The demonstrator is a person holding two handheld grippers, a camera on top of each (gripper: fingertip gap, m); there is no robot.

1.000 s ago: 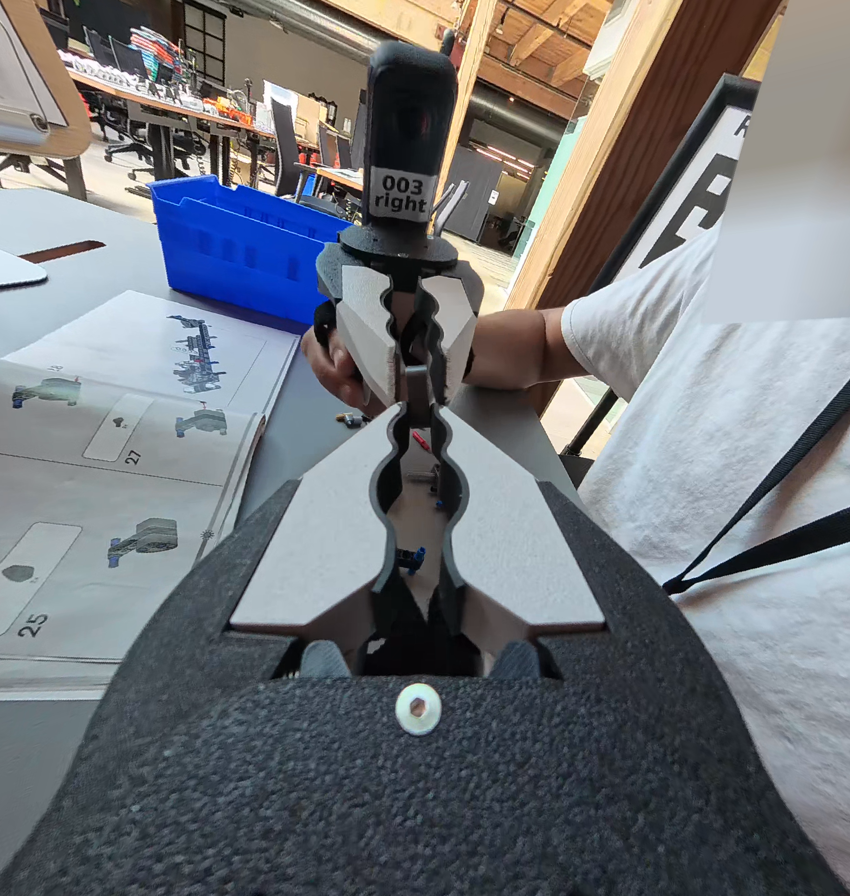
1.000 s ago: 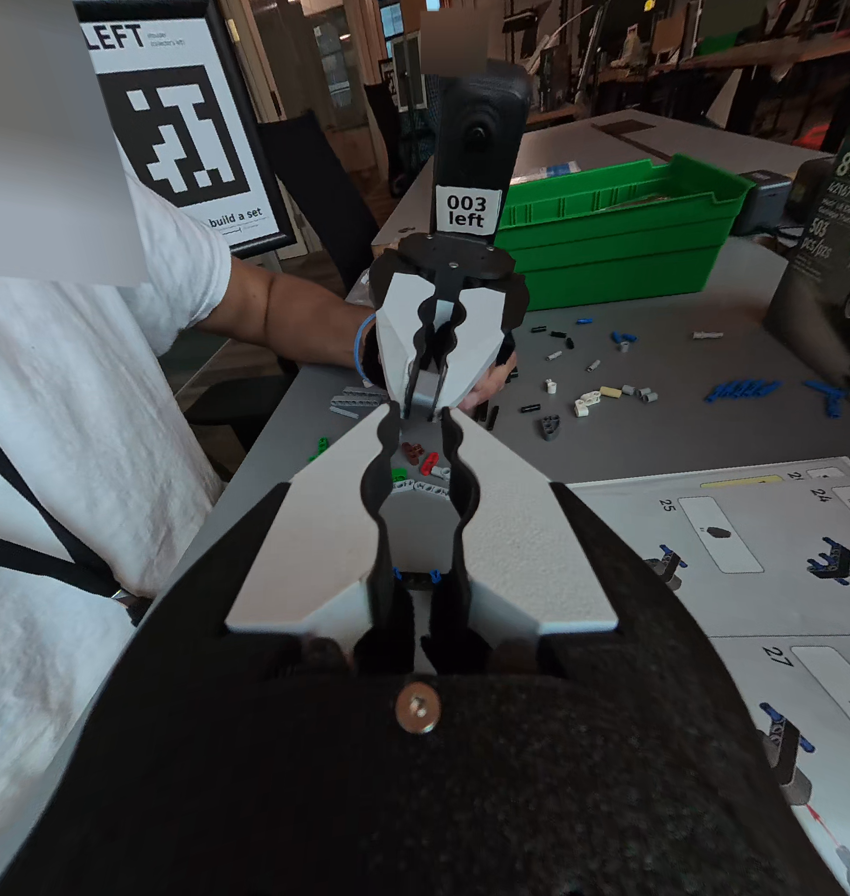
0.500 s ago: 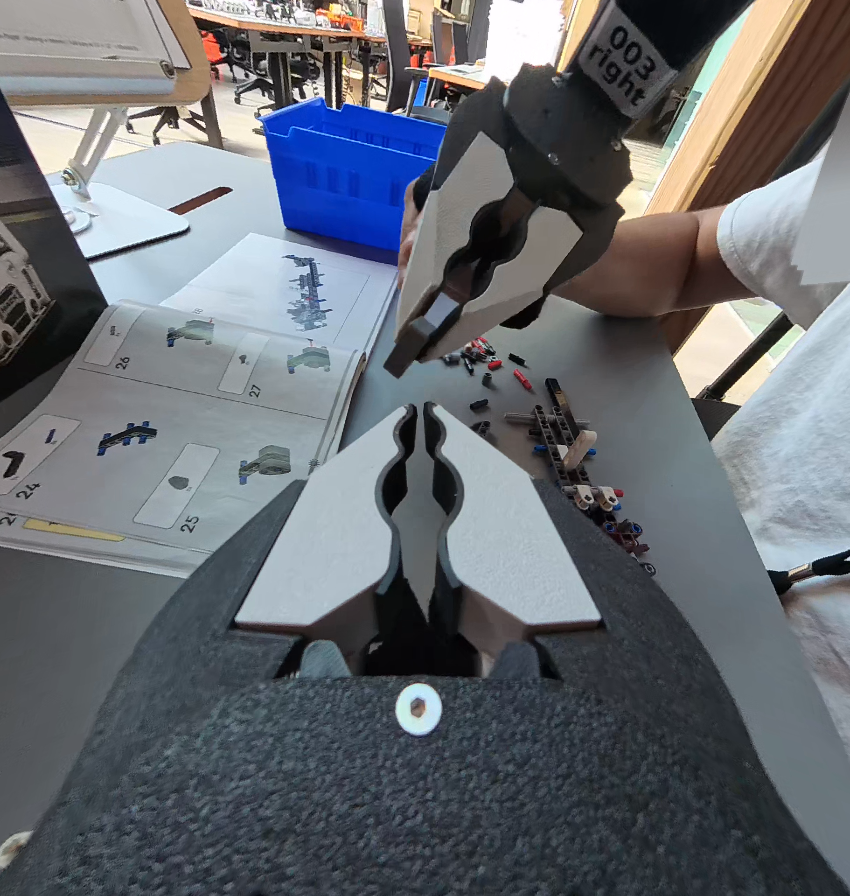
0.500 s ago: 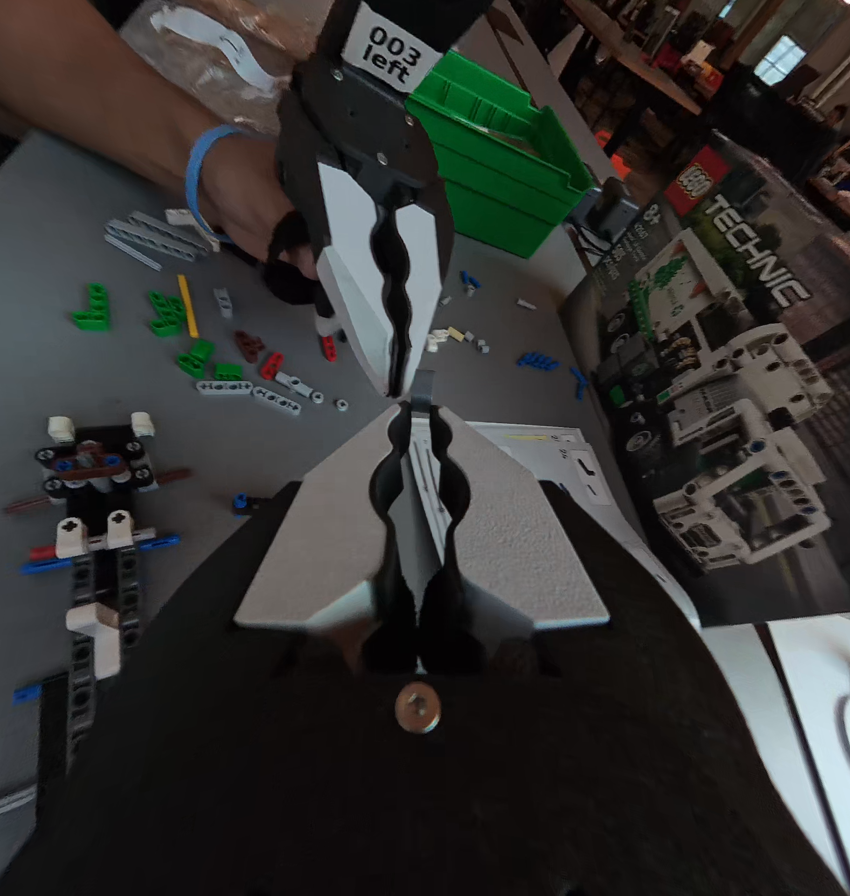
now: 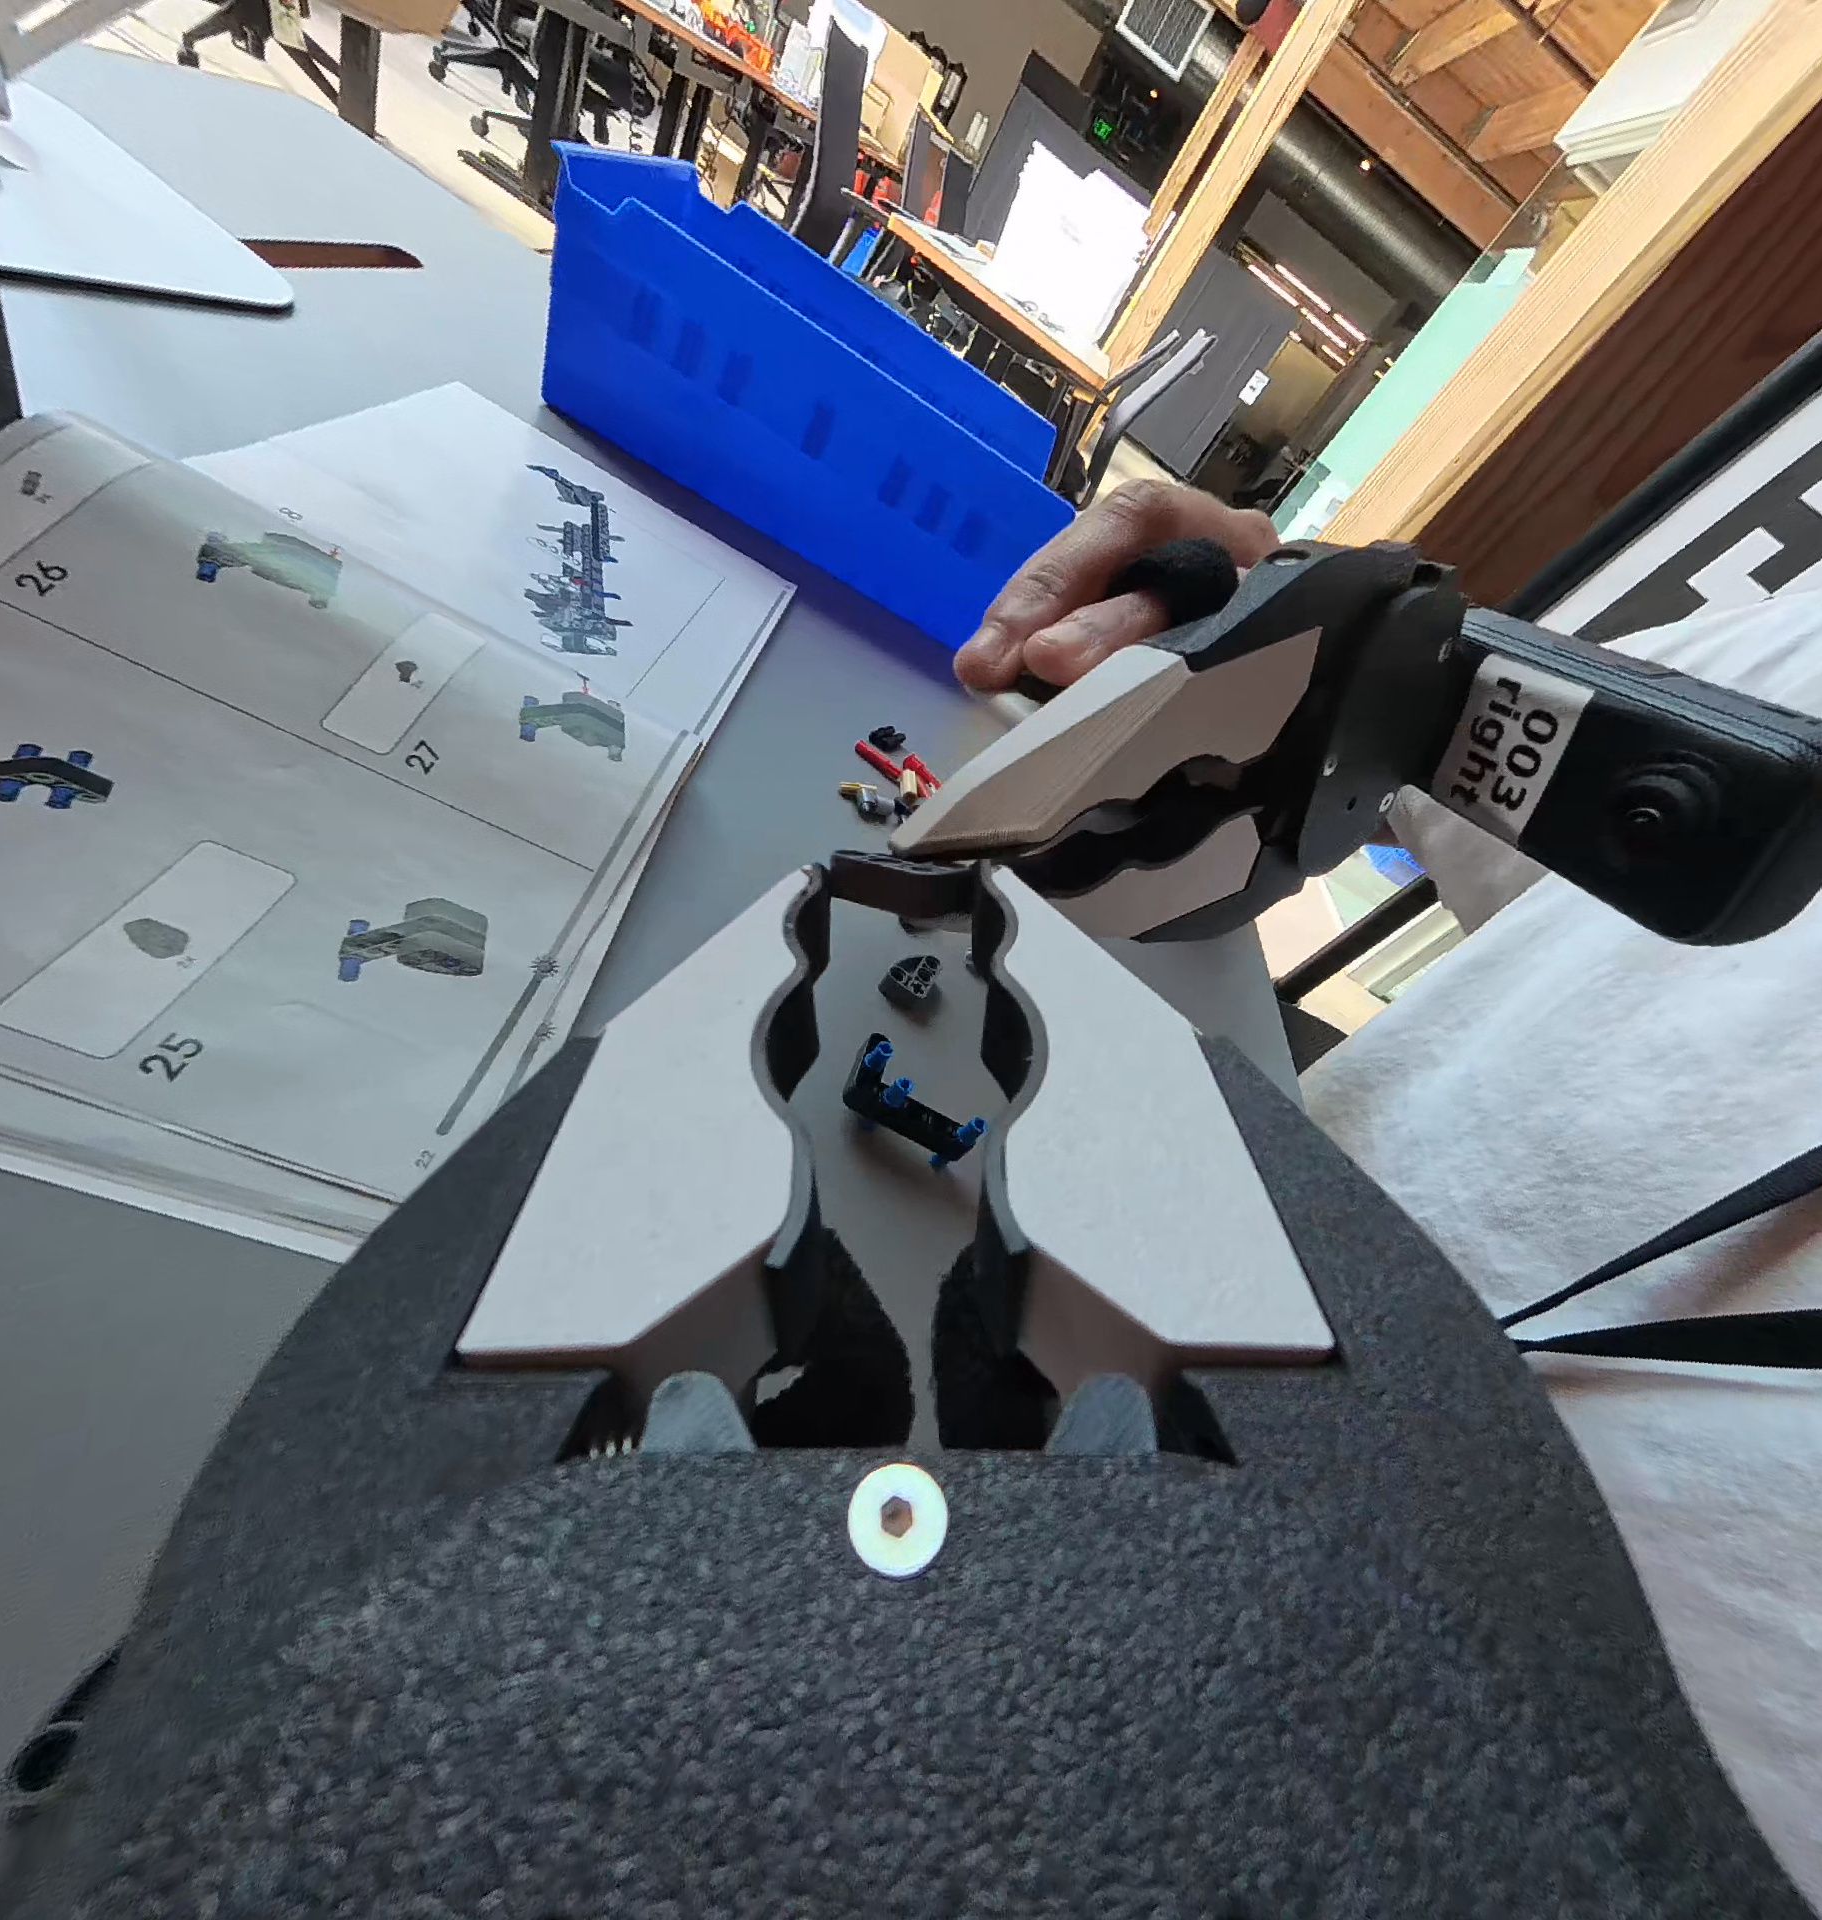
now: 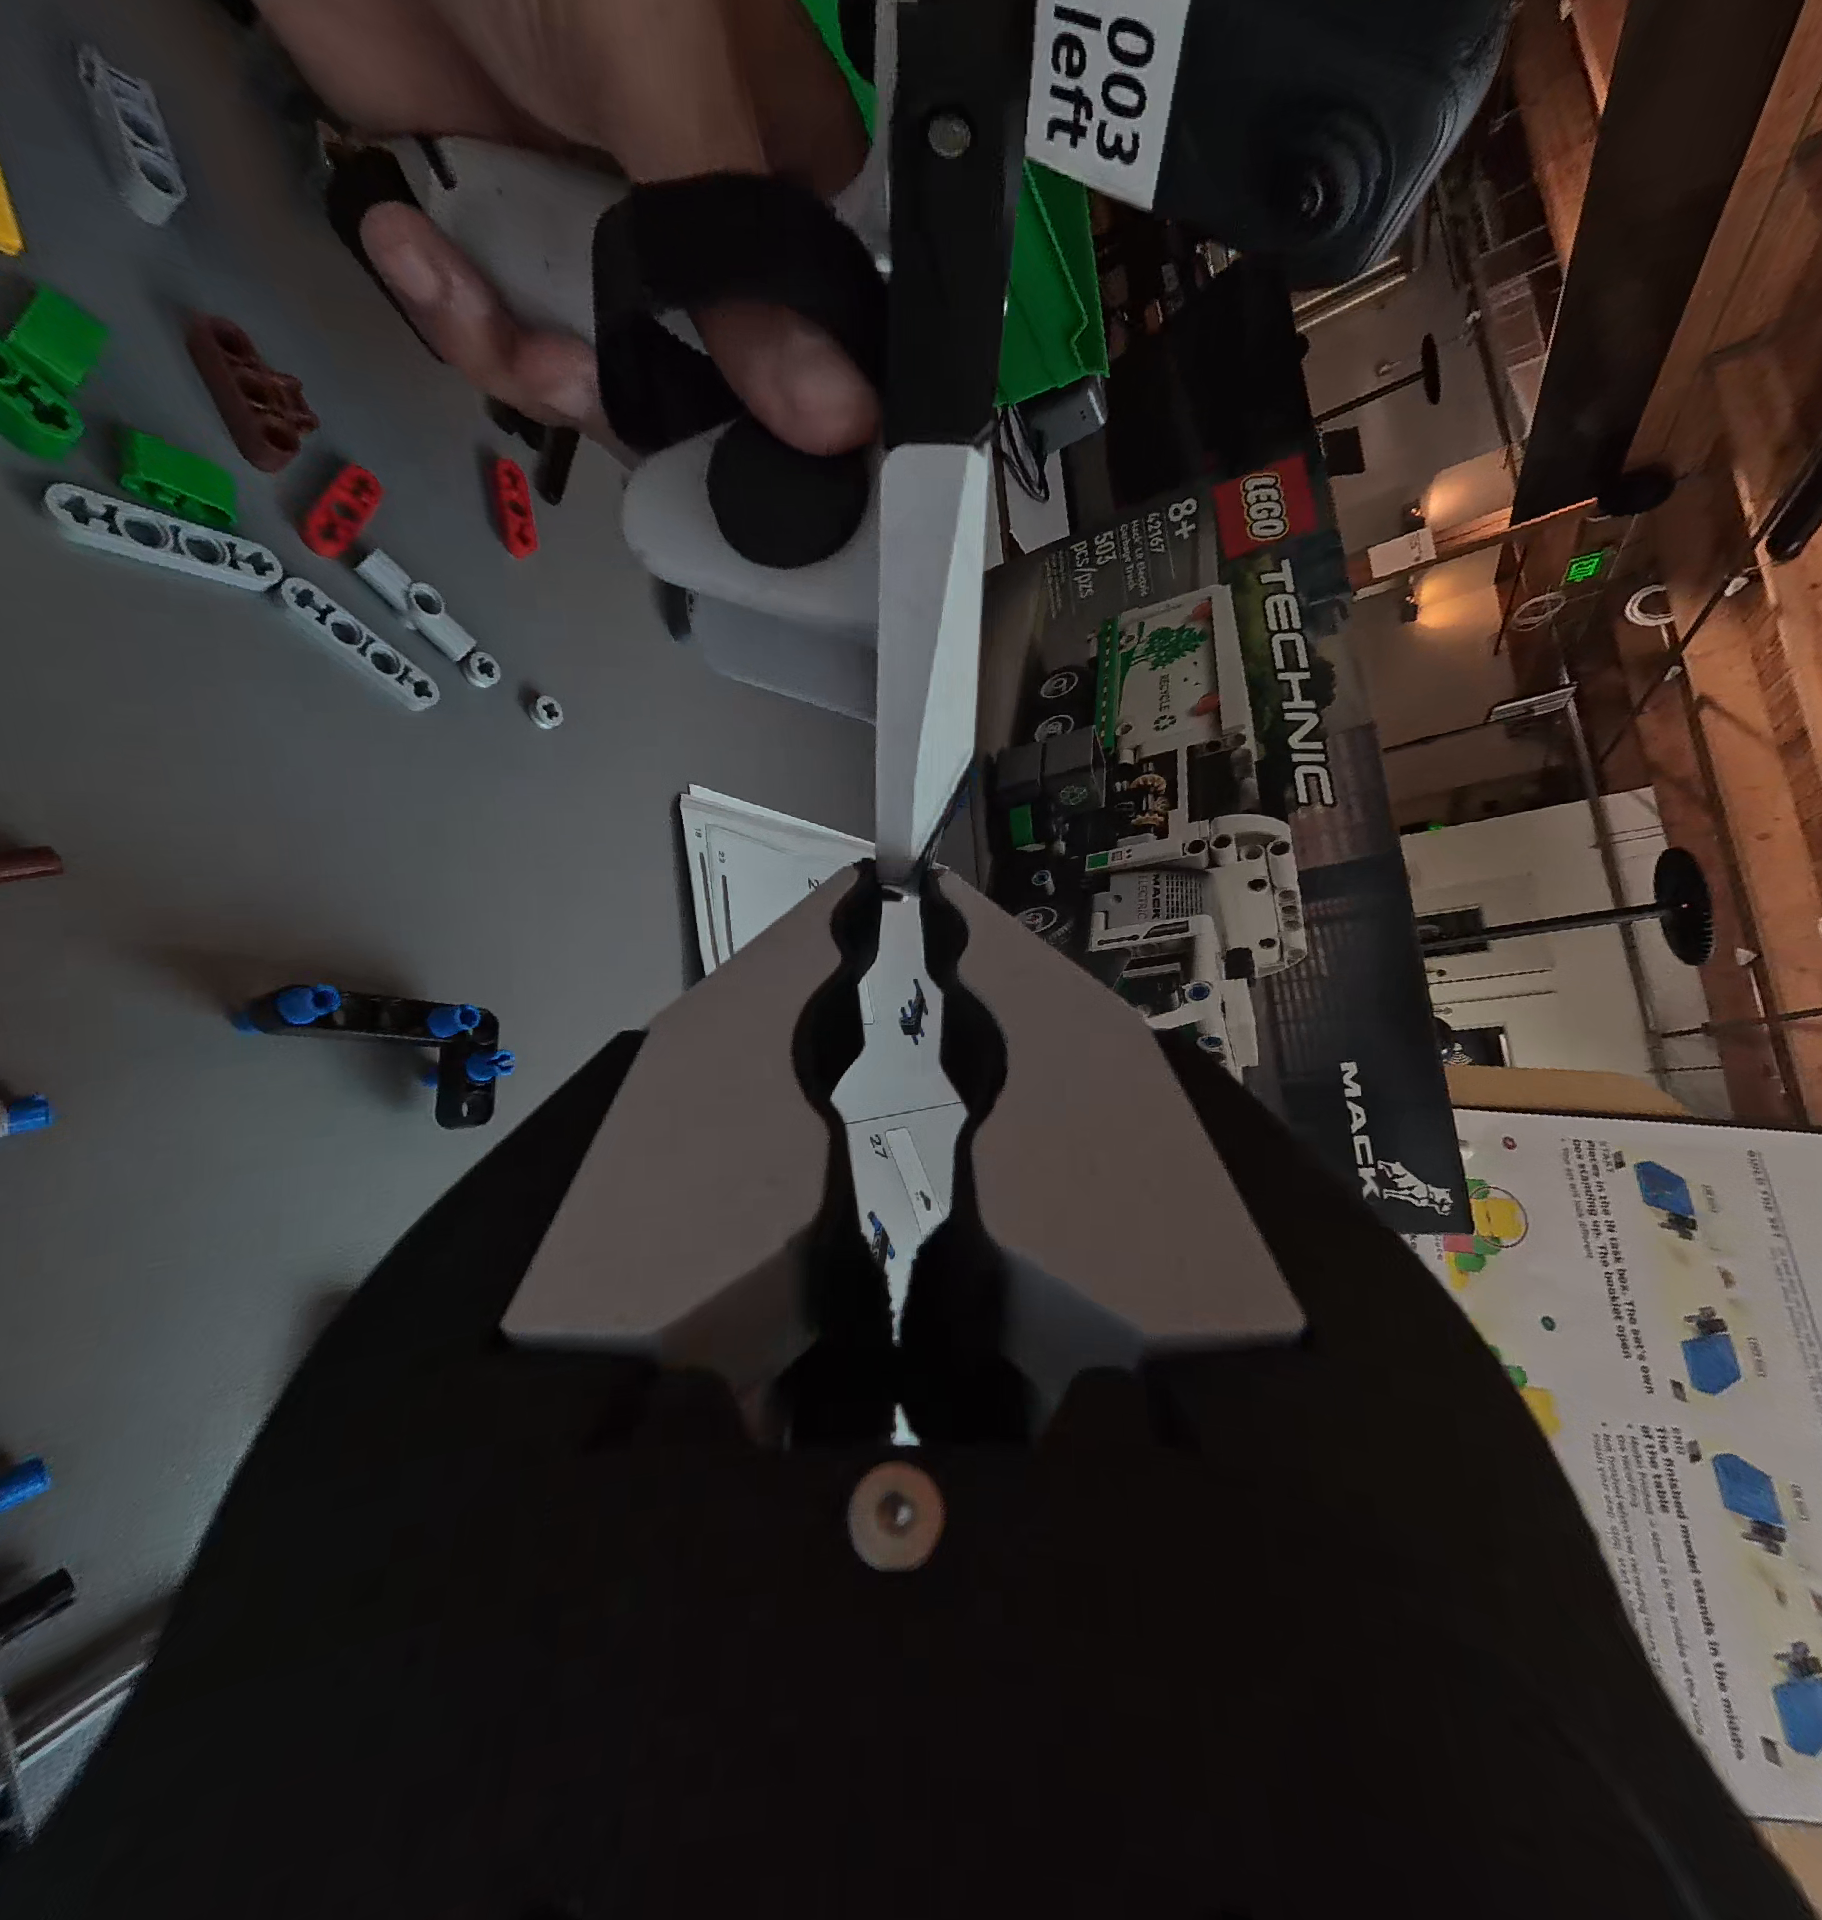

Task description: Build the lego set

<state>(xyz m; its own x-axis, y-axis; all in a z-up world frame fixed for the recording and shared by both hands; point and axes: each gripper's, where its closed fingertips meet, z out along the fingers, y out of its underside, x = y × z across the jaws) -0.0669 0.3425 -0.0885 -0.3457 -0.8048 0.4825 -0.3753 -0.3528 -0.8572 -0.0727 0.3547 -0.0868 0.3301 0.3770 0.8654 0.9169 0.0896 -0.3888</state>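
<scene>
In the left wrist view a short dark grey beam [image 5: 886, 883] with holes spans the tips of my left gripper [image 5: 899, 888]. Both left pads press on its ends. My right gripper [image 5: 938, 847] comes in from the right, turned on its side, and is shut on the same beam from above and below. The beam hangs above the grey table [image 5: 761, 831]. In the right wrist view my right gripper [image 6: 896, 883] stands nearly closed, and a left finger [image 6: 928, 675], seen edge-on, hides the beam at the tips.
A black L-shaped beam with blue pins [image 5: 912, 1101] [image 6: 408, 1039] and a small dark piece [image 5: 912, 977] lie below the grippers. Nearby are an open booklet [image 5: 263, 727], a blue bin [image 5: 782, 416], small pins [image 5: 886, 774], loose pieces [image 6: 169, 540], a set box [image 6: 1198, 831] and a green bin [image 6: 1052, 301]. My two grippers' fingertips are within a few centimetres of each other.
My left jaws, shut on air half a second ago, have opened and closed on the ends of the beam. My right gripper has kept its hold and rolled onto its side.
</scene>
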